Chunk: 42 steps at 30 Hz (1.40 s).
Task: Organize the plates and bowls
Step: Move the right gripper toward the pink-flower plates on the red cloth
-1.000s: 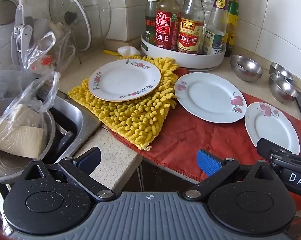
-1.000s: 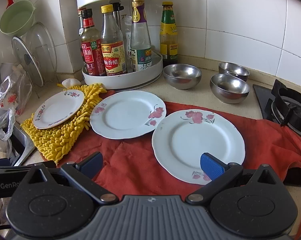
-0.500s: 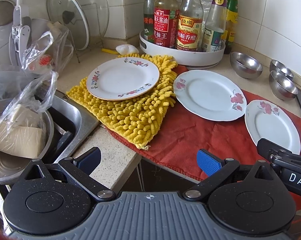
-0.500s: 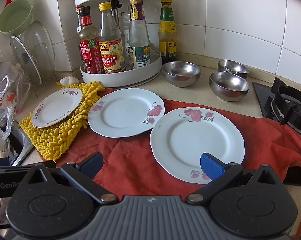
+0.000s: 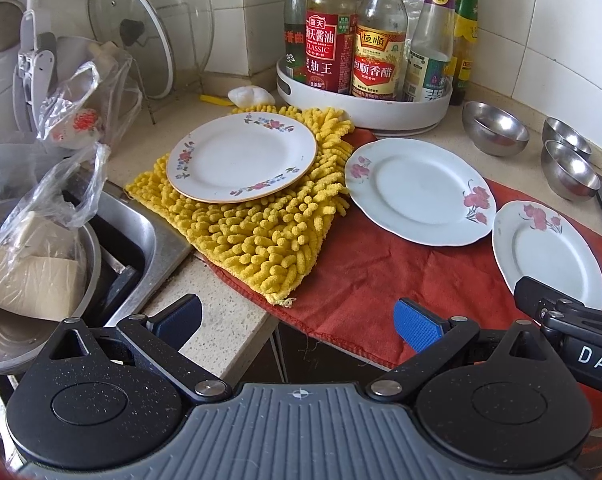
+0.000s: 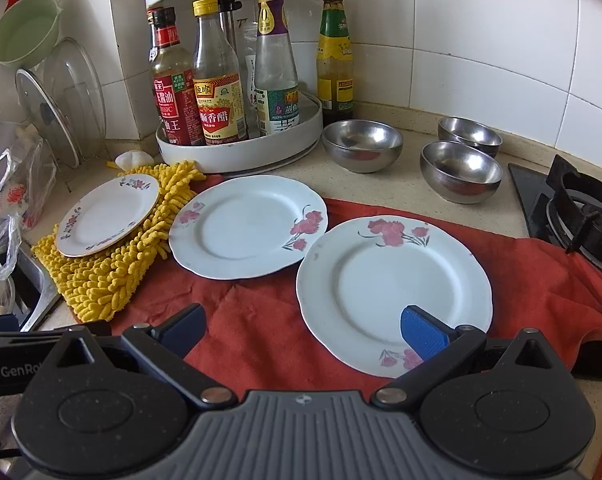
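Note:
Three flowered plates lie on the counter: a small one [image 5: 241, 158] [image 6: 108, 214] on a yellow chenille mat [image 5: 257, 236], a middle one [image 5: 419, 190] [image 6: 247, 226] and a right one [image 5: 547, 254] [image 6: 393, 294] on a red cloth [image 6: 257, 340]. Three steel bowls [image 6: 363, 144] [image 6: 461, 170] [image 6: 469, 133] stand behind, also in the left wrist view [image 5: 495, 128]. My left gripper [image 5: 299, 318] is open and empty at the counter's front edge. My right gripper [image 6: 303, 330] is open and empty, its right finger over the right plate's near rim.
A white turntable of sauce bottles [image 6: 237, 148] stands at the back. A sink [image 5: 141, 240] with a pan and plastic bags lies left. Glass lids [image 5: 141, 36] lean in a rack. A gas burner [image 6: 585, 208] is at the right.
Both grippers have moved slightly forward toward the counter; the plates and bowls appear a little closer. Nothing was grasped or moved.

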Motion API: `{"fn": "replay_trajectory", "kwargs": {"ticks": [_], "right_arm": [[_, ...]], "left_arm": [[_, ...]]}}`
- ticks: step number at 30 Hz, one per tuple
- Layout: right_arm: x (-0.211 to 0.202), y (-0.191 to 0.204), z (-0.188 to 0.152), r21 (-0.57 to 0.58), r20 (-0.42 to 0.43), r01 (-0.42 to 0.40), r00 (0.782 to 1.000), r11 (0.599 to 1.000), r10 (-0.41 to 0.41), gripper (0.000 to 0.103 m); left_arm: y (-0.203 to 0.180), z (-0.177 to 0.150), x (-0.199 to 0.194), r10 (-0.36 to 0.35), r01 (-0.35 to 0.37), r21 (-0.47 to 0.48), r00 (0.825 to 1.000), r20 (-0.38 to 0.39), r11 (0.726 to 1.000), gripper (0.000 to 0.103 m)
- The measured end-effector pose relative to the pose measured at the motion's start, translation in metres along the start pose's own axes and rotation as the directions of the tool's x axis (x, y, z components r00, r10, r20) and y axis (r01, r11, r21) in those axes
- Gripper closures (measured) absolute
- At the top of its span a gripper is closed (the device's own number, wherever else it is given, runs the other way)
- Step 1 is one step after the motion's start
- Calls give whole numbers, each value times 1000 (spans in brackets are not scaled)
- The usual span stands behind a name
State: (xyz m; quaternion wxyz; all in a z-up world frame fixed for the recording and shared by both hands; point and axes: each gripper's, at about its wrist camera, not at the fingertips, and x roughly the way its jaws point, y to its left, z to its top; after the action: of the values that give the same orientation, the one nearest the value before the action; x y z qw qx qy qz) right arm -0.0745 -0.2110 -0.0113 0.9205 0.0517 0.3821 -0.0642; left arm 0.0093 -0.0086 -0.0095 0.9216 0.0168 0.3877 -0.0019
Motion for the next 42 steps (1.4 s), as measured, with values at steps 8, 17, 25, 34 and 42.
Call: {"fn": "replay_trajectory", "kwargs": {"ticks": [8, 17, 25, 34, 42], "right_arm": [[18, 0, 12, -19, -20, -16, 1000, 1000, 16, 1], [38, -5, 30, -37, -36, -39, 999, 999, 37, 1], [57, -15, 44, -51, -50, -56, 997, 997, 53, 1], [78, -24, 60, -67, -64, -95, 994, 993, 90, 1], [93, -35, 75, -80, -68, -137, 989, 987, 132, 1]], "left_arm": [[-2, 11, 14, 27, -27, -12, 999, -42, 1000, 0], [-9, 24, 29, 30, -34, -50, 996, -79, 998, 0], [-21, 37, 42, 35, -41, -70, 996, -88, 997, 0], [-34, 51, 54, 64, -72, -87, 994, -86, 994, 0], [-46, 61, 63, 98, -106, -94, 991, -94, 990, 0]]}}
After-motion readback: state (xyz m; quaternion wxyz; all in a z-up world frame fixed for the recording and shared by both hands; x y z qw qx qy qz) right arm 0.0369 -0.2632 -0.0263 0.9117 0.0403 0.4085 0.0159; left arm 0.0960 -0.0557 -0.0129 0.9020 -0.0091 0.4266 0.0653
